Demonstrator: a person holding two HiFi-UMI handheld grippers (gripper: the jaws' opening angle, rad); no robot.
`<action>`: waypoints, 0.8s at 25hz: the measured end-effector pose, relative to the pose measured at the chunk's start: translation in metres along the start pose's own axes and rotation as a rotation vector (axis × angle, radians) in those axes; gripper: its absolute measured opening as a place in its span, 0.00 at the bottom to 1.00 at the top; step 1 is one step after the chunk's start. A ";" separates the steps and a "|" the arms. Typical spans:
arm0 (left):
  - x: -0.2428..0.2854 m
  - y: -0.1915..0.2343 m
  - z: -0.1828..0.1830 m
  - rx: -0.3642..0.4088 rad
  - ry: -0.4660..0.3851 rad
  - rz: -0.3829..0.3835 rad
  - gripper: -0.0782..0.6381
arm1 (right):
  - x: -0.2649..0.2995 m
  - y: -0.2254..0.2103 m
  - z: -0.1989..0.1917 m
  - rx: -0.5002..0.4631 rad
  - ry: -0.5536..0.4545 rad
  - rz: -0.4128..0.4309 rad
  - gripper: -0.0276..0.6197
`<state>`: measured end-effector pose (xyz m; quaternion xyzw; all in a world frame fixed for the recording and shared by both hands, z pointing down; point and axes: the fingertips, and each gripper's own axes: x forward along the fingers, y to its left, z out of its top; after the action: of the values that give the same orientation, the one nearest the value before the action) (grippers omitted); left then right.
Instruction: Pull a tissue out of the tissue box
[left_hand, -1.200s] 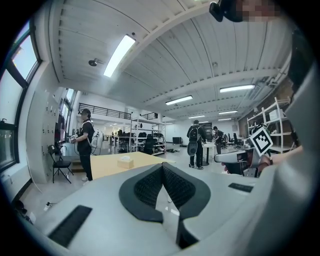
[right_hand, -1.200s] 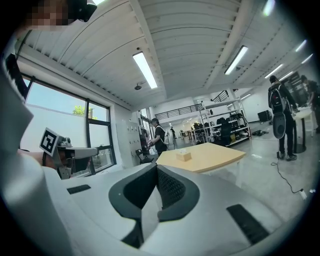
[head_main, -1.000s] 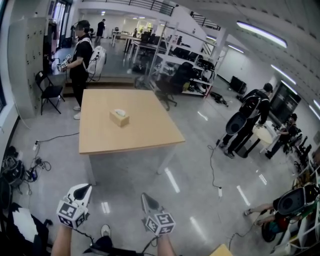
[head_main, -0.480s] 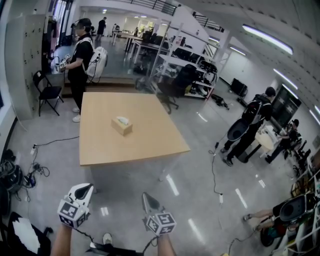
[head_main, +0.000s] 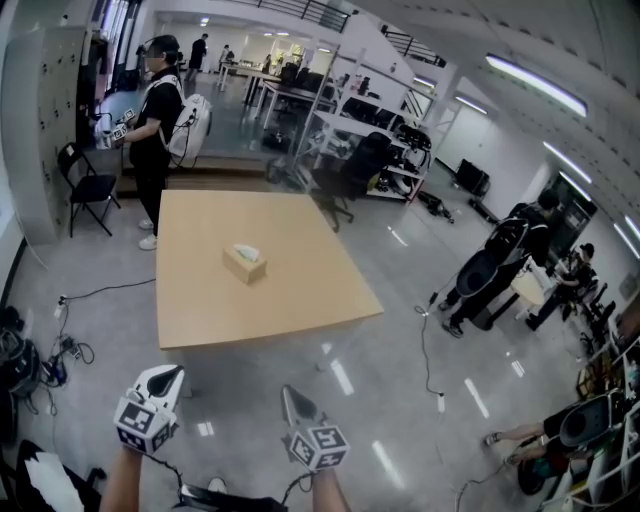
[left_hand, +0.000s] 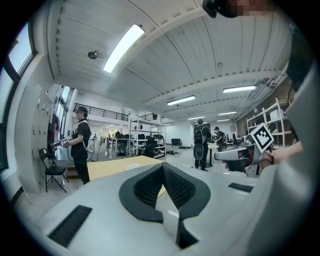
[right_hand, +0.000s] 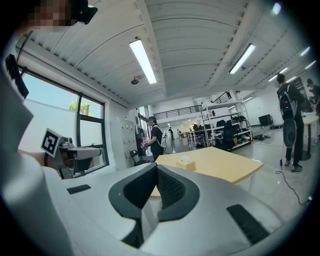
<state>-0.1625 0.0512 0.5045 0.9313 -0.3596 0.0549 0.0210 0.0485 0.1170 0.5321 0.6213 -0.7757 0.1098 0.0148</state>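
Observation:
A tan tissue box (head_main: 245, 264) with a white tissue poking from its top stands near the middle of a light wooden table (head_main: 300, 290). The table is well ahead of me across the grey floor. Both grippers are held side by side far short of its near edge. My left gripper (head_main: 168, 378) is shut with nothing between its pads (left_hand: 163, 166). My right gripper (head_main: 291, 396) is also shut and empty (right_hand: 156, 166). Past the right jaws, the right gripper view shows the box (right_hand: 186, 163) on the table (right_hand: 225, 167).
A person with a backpack (head_main: 158, 120) stands at the table's far left corner beside a black folding chair (head_main: 85, 185). Cables (head_main: 40, 350) lie on the floor at left. Shelving and an office chair (head_main: 350, 165) stand behind the table. More people (head_main: 500, 265) stand at right.
The table and tissue box have come lower and larger in the head view as I move toward them. Both grippers keep their places and stay shut.

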 end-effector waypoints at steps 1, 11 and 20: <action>0.002 0.003 0.000 -0.006 -0.004 -0.001 0.12 | 0.004 0.001 0.001 -0.003 0.002 -0.001 0.06; 0.020 0.008 -0.012 -0.028 0.016 0.000 0.12 | 0.021 -0.014 -0.001 -0.007 0.010 -0.002 0.06; 0.071 0.027 -0.010 -0.039 0.015 0.022 0.12 | 0.060 -0.053 0.007 -0.009 0.016 0.006 0.06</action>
<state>-0.1289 -0.0155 0.5228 0.9262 -0.3708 0.0549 0.0412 0.0869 0.0473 0.5434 0.6179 -0.7780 0.1113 0.0234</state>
